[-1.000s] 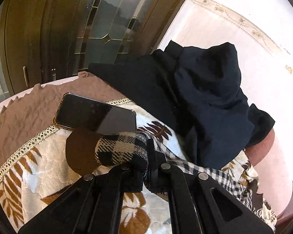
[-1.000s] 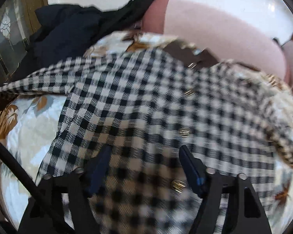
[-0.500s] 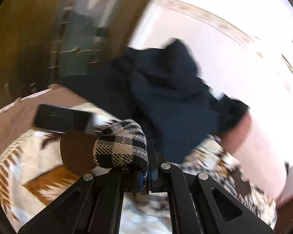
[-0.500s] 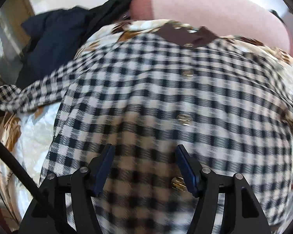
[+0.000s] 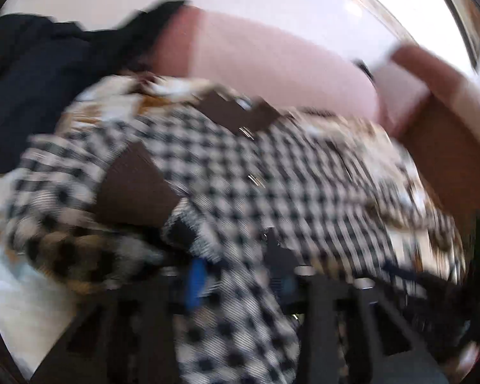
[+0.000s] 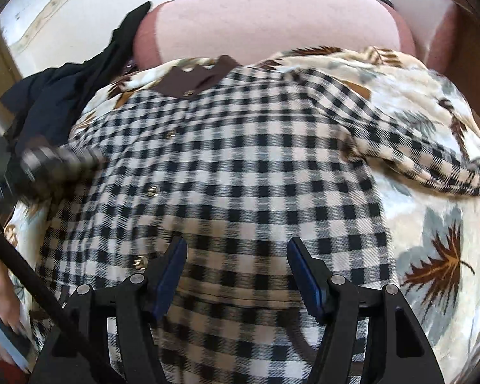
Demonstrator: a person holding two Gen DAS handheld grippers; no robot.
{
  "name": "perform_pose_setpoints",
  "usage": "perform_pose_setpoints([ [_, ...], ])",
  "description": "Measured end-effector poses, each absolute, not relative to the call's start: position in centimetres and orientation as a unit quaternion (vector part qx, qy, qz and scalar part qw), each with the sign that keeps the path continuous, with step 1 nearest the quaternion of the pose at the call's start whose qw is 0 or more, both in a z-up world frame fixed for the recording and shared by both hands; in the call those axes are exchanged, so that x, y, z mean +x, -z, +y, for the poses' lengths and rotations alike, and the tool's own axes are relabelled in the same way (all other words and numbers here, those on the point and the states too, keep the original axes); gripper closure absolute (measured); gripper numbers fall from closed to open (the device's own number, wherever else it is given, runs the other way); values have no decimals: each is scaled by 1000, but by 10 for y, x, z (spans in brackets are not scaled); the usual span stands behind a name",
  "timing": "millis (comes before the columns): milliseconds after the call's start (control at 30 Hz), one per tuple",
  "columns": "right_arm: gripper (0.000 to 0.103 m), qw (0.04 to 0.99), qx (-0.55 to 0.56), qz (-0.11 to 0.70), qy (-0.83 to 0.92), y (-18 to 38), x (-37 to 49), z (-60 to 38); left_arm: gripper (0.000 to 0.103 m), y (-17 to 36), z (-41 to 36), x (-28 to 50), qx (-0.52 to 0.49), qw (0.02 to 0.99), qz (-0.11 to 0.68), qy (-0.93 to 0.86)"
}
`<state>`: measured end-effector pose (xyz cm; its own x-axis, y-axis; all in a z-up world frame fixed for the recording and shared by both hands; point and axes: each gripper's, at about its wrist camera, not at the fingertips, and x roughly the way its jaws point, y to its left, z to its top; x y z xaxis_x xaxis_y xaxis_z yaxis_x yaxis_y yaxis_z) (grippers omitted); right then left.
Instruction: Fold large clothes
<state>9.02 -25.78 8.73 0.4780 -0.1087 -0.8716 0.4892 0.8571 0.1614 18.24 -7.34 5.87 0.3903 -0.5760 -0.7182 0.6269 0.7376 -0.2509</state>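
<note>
Lying spread across a leaf-patterned blanket (image 6: 432,147), the checked shirt (image 6: 246,160) filled the middle of the right wrist view, front up, its brown collar (image 6: 195,80) toward a pink cushion (image 6: 265,25) and small metal buttons running down its front. Nothing in either view served as a container. The black-and-cream check was sharp over the chest and smeared near the bottom edge. One sleeve trailed off to the right over the blanket; the other was folded across the body in the left wrist view, its brown cuff (image 5: 134,185) lying on the check. A dark garment (image 6: 64,96) was heaped at the blanket's far left corner. The left wrist view was heavily blurred. The left gripper (image 5: 240,284) had just been opening, its jaws apart, with sleeve cloth draped loosely between the blue pads; whether they pressed on it could not be made out. The right gripper (image 6: 236,275) stood wide open over the shirt's lower front, holding nothing.
</note>
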Motion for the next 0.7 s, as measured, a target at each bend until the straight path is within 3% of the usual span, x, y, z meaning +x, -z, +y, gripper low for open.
perform_pose_setpoints([
  [200, 33, 841, 202, 471, 172, -89, 97, -256, 36, -79, -48, 169, -21, 809, 422, 410],
  [467, 29, 860, 195, 457, 120, -103, 113, -231, 31, -117, 72, 155, -144, 864, 402, 268],
  [700, 26, 873, 164, 454, 68, -118, 129, -182, 30, -92, 120, 177, -131, 902, 381, 158],
])
